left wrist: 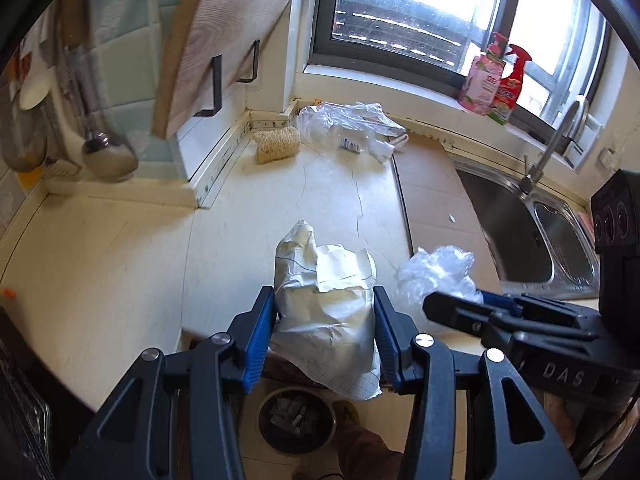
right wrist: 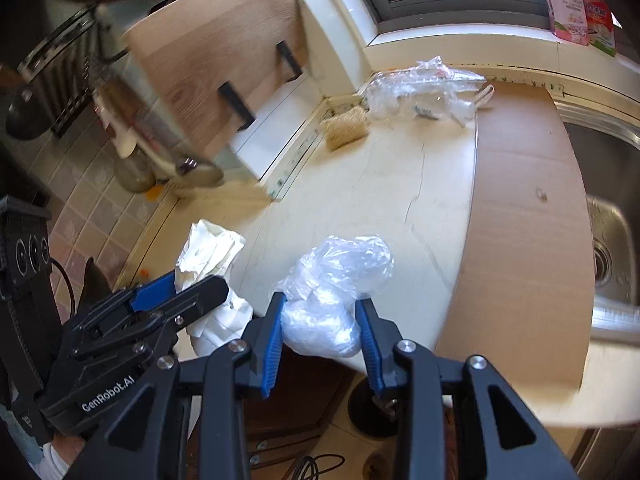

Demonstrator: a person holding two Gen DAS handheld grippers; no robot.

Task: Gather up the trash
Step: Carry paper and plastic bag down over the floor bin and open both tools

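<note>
Crumpled paper is sitting clamped between the left gripper pads, above a floor bin; just right, the right gripper is clamping a plastic wad; more plastic wrap is lying far along the counter

In my left jaws I hold a crumpled wad of white paper, creased and faintly lined, standing upright and pinched on both sides, off the cream tabletop. In my right jaws I hold a scrunched ball of clear plastic film, squeezed at its lower half. More crumpled clear plastic wrapping lies at the tabletop's far edge below the window.
</note>
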